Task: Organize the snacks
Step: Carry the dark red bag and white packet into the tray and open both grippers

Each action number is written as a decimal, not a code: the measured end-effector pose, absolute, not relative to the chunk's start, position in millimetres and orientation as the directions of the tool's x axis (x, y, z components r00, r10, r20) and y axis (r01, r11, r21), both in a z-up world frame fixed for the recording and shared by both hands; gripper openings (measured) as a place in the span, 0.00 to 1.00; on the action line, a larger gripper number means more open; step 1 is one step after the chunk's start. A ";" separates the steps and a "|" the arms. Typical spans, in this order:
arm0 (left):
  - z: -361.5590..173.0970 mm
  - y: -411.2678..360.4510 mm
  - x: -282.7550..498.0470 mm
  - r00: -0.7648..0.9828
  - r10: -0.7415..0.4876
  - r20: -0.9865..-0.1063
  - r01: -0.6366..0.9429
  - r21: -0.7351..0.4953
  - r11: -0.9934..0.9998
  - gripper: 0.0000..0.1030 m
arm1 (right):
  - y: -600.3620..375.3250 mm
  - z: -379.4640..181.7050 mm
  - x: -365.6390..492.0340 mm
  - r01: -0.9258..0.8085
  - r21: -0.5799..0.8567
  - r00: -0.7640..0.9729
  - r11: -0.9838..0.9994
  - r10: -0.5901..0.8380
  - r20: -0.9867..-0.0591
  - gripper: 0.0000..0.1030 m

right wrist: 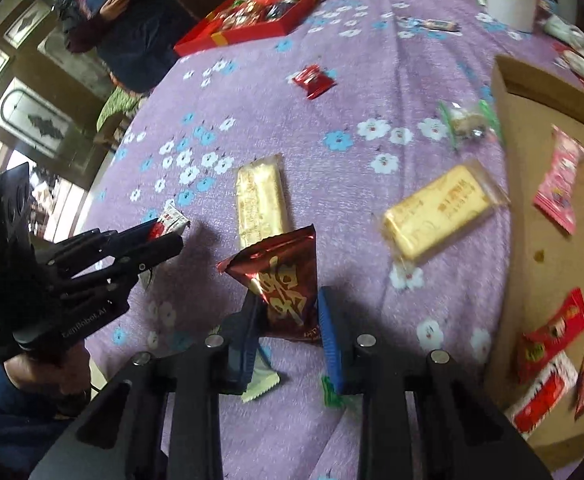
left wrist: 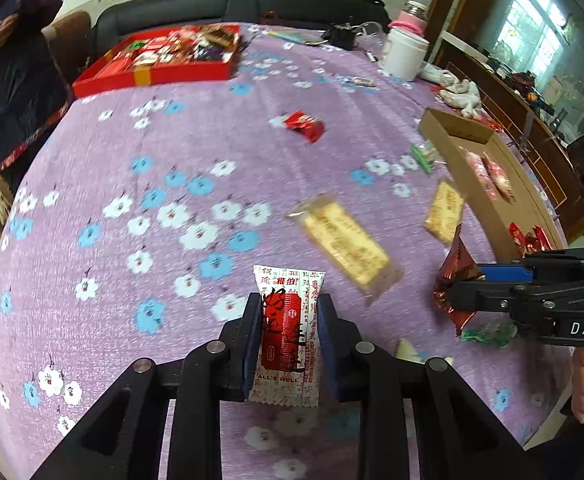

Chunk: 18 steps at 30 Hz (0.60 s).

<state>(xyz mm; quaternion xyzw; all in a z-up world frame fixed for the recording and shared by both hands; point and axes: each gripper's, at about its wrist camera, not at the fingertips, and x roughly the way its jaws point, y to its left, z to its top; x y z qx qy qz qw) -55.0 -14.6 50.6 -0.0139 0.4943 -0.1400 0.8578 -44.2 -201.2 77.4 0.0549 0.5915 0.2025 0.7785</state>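
Held upright between the blue-padded fingers of the left gripper [left wrist: 288, 334]: a white-and-red paper-look snack packet printed with red characters [left wrist: 288, 332], lifted above the counter draped in a purple cloth with blue and white flowers [left wrist: 132, 152]. Pinched in the right gripper [right wrist: 288, 320], fingers closed narrow on its lower end: a glossy dark-red foil snack pouch [right wrist: 280, 280], tilted, over the cloth near two clear-wrapped yellow bars [right wrist: 262, 200] [right wrist: 439, 216]. To the right, a shallow brown cardboard tray [right wrist: 531, 208] holding pink and red packets; far back, an open red gift box [left wrist: 152, 74] filled with sweets.
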 end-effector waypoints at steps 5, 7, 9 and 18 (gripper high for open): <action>62.1 -38.2 -57.8 0.485 -0.255 -0.837 0.264 -0.138 0.955 0.27 | -216.0 86.2 -51.6 -0.216 0.344 0.240 0.914 0.391 -0.889 0.26; 67.5 -48.5 -59.3 0.491 -0.256 -0.833 0.285 -0.124 0.951 0.27 | -222.5 88.4 -53.8 -0.202 0.350 0.244 0.915 0.394 -0.886 0.26; 72.9 -59.6 -61.4 0.497 -0.257 -0.829 0.306 -0.109 0.946 0.27 | -229.3 90.7 -57.0 -0.184 0.354 0.253 0.917 0.392 -0.884 0.26; 89.7 -100.1 -67.0 0.509 -0.269 -0.818 0.370 -0.074 0.926 0.27 | -263.3 104.3 -67.1 -0.122 0.381 0.296 0.916 0.400 -0.867 0.26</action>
